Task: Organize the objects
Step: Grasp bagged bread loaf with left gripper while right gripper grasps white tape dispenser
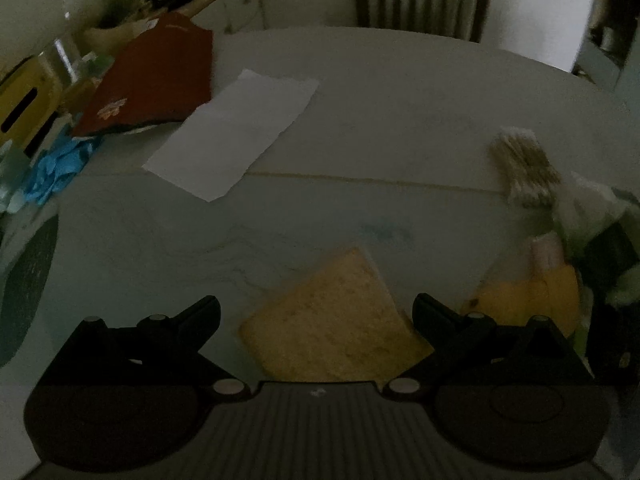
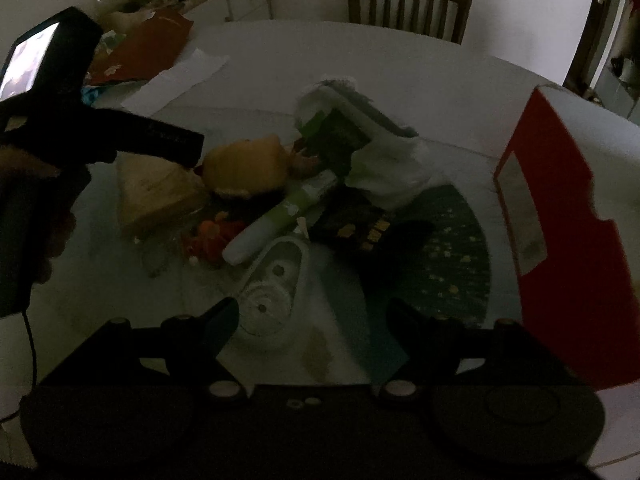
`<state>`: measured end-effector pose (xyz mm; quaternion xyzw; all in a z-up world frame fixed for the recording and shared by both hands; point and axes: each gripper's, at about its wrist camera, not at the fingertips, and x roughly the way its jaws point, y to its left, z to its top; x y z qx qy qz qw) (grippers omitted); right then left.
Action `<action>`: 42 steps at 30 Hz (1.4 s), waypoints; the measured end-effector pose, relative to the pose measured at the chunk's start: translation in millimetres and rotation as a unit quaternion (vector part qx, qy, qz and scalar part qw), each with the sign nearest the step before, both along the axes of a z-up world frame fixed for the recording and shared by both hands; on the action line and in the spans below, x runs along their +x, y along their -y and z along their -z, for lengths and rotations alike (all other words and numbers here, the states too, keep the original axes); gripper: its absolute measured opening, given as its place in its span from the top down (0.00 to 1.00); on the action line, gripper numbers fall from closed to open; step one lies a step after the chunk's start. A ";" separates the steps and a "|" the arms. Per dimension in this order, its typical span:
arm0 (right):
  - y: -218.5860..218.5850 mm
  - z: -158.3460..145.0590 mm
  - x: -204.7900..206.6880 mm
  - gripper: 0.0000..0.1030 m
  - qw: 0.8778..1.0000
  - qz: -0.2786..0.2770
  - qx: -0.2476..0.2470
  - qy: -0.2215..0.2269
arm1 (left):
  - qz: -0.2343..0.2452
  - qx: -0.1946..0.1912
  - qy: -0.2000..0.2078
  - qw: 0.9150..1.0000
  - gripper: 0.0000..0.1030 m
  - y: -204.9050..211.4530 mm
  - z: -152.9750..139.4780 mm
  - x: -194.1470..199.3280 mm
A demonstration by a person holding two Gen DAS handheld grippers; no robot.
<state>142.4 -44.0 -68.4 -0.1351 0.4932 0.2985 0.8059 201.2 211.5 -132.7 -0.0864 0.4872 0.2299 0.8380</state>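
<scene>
Low in the centre of the left wrist frame, the yellow sponge (image 1: 336, 320) is lying flat on the pale table (image 1: 400, 120), and the left gripper (image 1: 316, 312) is hovering over it with its jaws standing wide apart, one fingertip off each side of the sponge and neither visibly touching it. The sponge's long axis is running diagonally, from lower left toward upper right of that frame, so it is sitting skewed to the line between the fingers. Judgement: the coming move is turning on that skew; closing across the narrower width looks more workable than along the diagonal. From the right wrist frame, the same sponge (image 2: 156, 192) is showing at left of centre, right under the left gripper's dark finger (image 2: 160, 140), at the edge of a clutter pile. The right gripper (image 2: 312, 320) is also holding its jaws apart, empty, hanging over a white tape dispenser (image 2: 272, 292) in the lower centre, well apart from the sponge. The left hand is clearly nearer. A red-and-white box (image 2: 560, 220) is standing at the right edge.
</scene>
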 end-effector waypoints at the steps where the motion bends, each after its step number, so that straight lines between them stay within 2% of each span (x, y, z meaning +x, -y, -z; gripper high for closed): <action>1: -2.7 1.9 0.4 0.22 1.000 0.000 0.001 -0.004 | 0.005 0.000 0.000 1.000 0.00 -0.2 0.6 -2.5; 8: -23.4 16.2 -1.5 0.22 1.000 -0.012 -0.016 -0.012 | 0.034 -0.003 -0.002 0.999 0.00 -5.8 1.6 -24.8; 17: -30.8 26.0 -2.3 0.24 0.999 -0.014 -0.037 -0.012 | 0.127 0.010 0.014 0.992 0.00 -1.1 2.1 -60.7; 20: -30.7 26.5 -3.3 0.25 0.999 -0.017 -0.041 -0.005 | 0.111 0.005 0.016 0.994 0.00 -0.9 -0.7 -69.3; 24: -31.5 27.3 -3.5 0.28 0.999 -0.019 -0.047 0.002 | 0.057 -0.014 0.020 0.998 0.00 -3.7 -9.4 -77.3; 26: -32.6 27.6 -5.1 0.29 0.999 -0.021 -0.050 0.007 | 0.034 -0.033 0.023 0.999 0.00 -3.8 -10.7 -80.7; 31: -32.6 27.6 -7.2 0.33 0.998 -0.026 -0.048 0.010 | -0.007 -0.039 0.010 0.999 0.00 -0.1 -5.5 -82.6; 35: -32.7 27.0 -9.0 0.35 0.998 -0.027 -0.048 0.012 | -0.028 -0.061 0.004 0.998 0.00 -2.3 -1.1 -82.0; 38: -30.4 26.0 -10.2 0.36 0.998 -0.028 -0.047 0.011 | -0.049 -0.106 0.003 0.993 0.00 -11.7 5.5 -82.7; 41: -29.0 25.9 -11.8 0.38 0.999 -0.028 -0.045 0.013 | -0.038 -0.099 -0.002 0.994 0.00 -5.6 5.3 -84.1; 42: -29.2 25.3 -13.1 0.42 0.999 -0.028 -0.044 0.014 | -0.037 -0.098 -0.004 0.995 0.00 -3.9 5.2 -84.5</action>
